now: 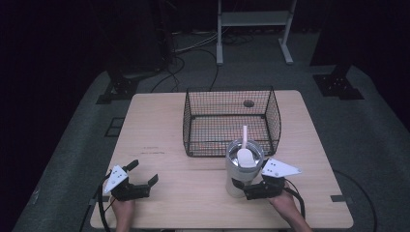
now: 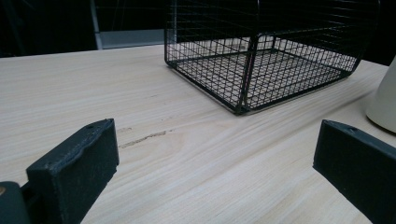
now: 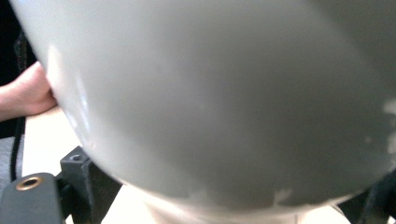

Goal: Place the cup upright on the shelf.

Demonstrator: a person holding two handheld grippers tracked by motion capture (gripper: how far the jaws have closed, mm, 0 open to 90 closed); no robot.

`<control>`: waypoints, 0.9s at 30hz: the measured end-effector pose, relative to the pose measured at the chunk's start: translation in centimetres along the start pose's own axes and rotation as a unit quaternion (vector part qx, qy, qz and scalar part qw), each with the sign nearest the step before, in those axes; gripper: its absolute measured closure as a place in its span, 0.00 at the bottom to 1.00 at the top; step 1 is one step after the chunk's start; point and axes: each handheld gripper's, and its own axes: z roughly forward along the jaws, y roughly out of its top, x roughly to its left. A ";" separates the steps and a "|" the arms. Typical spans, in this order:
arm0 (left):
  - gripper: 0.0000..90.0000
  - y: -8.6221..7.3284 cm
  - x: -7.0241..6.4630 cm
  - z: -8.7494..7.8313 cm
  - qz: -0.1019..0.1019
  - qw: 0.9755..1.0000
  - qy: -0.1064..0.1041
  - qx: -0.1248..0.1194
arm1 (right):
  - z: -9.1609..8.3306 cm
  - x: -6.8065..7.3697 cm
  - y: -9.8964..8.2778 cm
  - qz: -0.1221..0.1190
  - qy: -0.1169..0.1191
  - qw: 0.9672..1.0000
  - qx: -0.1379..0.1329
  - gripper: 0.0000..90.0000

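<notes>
A white cup [image 1: 240,169] stands near the table's front, right of centre, with a white spoon [image 1: 245,153] upright in it. My right gripper [image 1: 244,189] comes in from the right, its jaws on either side of the cup's lower part and shut on it. In the right gripper view the cup's wall [image 3: 224,93] sits very close, between the two jaws. My left gripper [image 1: 144,172] rests at the front left with its jaws wide apart and nothing between them [image 2: 215,144]. The cup's edge [image 2: 385,102] shows at the far right of the left gripper view.
A black wire basket [image 1: 232,121] stands just behind the cup at the table's middle back, with a small dark object in its far part. In the left gripper view the basket [image 2: 261,70] lies ahead. Bare wooden table [image 1: 159,140] stretches left of it. A hand [image 3: 23,93] appears past the cup.
</notes>
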 end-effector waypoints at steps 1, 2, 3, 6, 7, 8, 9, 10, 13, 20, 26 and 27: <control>0.00 0.0 0.0 0.0 0.000 1.000 0.000 0.000 | -0.1 -0.2 0.4 0.000 0.002 1.000 -0.002 0.10; 0.00 0.0 0.0 0.0 -0.001 1.000 0.000 0.000 | -0.1 -0.3 0.6 0.001 0.004 1.000 -0.004 0.10; 0.00 0.0 0.0 0.0 0.000 1.000 0.000 0.000 | -0.1 -0.3 0.8 0.002 0.006 1.000 -0.006 0.10; 0.00 0.0 0.0 0.0 0.000 1.000 0.000 0.000 | -0.2 -0.4 1.3 -0.001 0.007 1.000 -0.007 0.10; 0.00 0.0 0.0 0.0 -0.001 1.000 0.000 0.000 | -0.2 -0.5 1.5 -0.002 0.007 1.000 -0.006 0.10; 0.00 0.0 0.0 0.0 -0.001 1.000 0.000 0.000 | -0.2 -0.5 1.7 -0.005 0.007 1.000 -0.006 0.10; 0.00 0.0 0.0 0.0 0.000 1.000 0.000 0.000 | -0.2 -0.5 1.9 -0.007 0.007 1.000 -0.007 0.10; 0.00 0.0 0.0 0.0 0.000 1.000 0.000 0.000 | -0.2 -0.5 2.1 -0.006 0.008 1.000 -0.008 0.10; 0.00 0.0 0.0 0.0 -0.001 1.000 0.000 0.000 | -0.1 -0.6 2.7 -0.003 0.014 1.000 -0.010 0.10; 0.00 0.0 0.0 0.0 -0.001 1.000 0.000 0.000 | 0.2 -0.8 4.6 -0.015 0.020 1.000 -0.014 0.10; 0.00 0.0 0.0 0.0 -0.002 1.000 0.000 0.000 | 0.5 -0.8 6.1 -0.022 0.028 0.999 -0.013 0.10; 0.00 0.0 0.0 0.0 -0.002 1.000 -0.001 0.000 | 0.6 -0.9 6.4 -0.024 0.028 0.999 -0.014 0.10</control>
